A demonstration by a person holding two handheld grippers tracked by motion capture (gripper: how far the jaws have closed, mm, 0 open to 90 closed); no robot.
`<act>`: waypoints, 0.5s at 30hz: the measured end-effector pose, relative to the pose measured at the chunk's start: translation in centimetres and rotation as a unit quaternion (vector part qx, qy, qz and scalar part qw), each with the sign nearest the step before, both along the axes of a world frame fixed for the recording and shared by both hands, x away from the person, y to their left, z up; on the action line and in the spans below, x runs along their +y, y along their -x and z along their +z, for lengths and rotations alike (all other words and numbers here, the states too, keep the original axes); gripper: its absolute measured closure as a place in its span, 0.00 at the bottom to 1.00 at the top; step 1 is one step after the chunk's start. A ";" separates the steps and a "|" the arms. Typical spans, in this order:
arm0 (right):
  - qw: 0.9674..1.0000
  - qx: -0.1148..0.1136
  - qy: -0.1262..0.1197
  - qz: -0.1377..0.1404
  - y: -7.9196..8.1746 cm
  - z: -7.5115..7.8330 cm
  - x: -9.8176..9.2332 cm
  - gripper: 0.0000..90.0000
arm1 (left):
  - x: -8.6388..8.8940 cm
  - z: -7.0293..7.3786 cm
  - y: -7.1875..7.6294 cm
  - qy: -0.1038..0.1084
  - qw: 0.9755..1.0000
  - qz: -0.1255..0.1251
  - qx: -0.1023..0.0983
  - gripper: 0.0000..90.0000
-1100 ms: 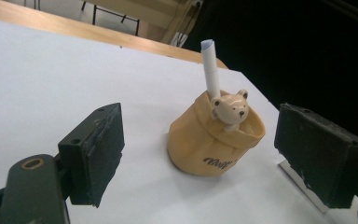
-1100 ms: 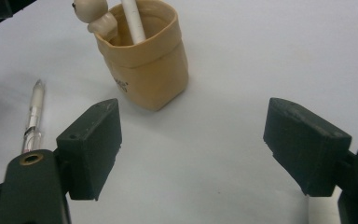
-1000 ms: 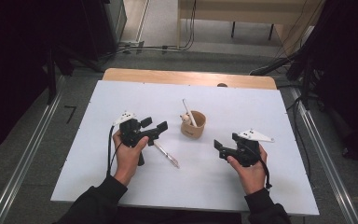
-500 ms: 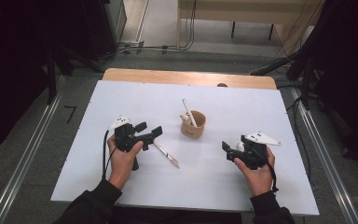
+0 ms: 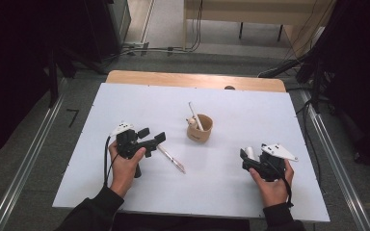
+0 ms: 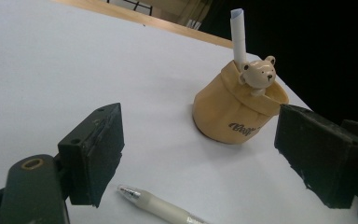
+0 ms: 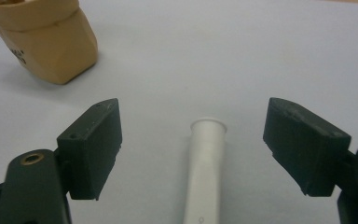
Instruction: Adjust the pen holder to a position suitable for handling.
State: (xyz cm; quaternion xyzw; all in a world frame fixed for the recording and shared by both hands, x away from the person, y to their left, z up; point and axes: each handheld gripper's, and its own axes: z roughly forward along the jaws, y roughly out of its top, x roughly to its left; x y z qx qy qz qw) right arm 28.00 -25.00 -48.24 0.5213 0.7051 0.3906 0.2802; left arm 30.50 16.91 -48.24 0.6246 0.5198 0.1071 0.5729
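Note:
A tan cup with a small bear figure on its rim stands mid-table, and a white stick leans out of it. A clear pen lies on the white table left of the cup. Its tip shows just under my left jaws. My left gripper hovers open beside the pen and points toward the cup. My right gripper is open at the near right. A white tube with a flared end lies between its jaws, touching neither.
The white table top has a bare wooden strip along its far edge. Metal rails run down both sides on the floor. The cup sits to the upper left in the right gripper view.
My right hand has drifted to the right and toward the near edge of the table. The left hand has barely shifted. Both pairs of jaws stay as wide as before.

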 end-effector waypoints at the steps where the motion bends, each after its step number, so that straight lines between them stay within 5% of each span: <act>1: 1.000 0.004 0.000 0.000 0.0 -0.2 -0.1 0.20 | 0.0 0.0 0.0 0.000 1.000 0.000 0.000 0.18; 15: 0.999 0.035 -0.001 -0.020 0.7 -1.3 -1.2 0.30 | 0.2 -0.2 -0.1 -0.005 1.000 0.007 0.001 0.18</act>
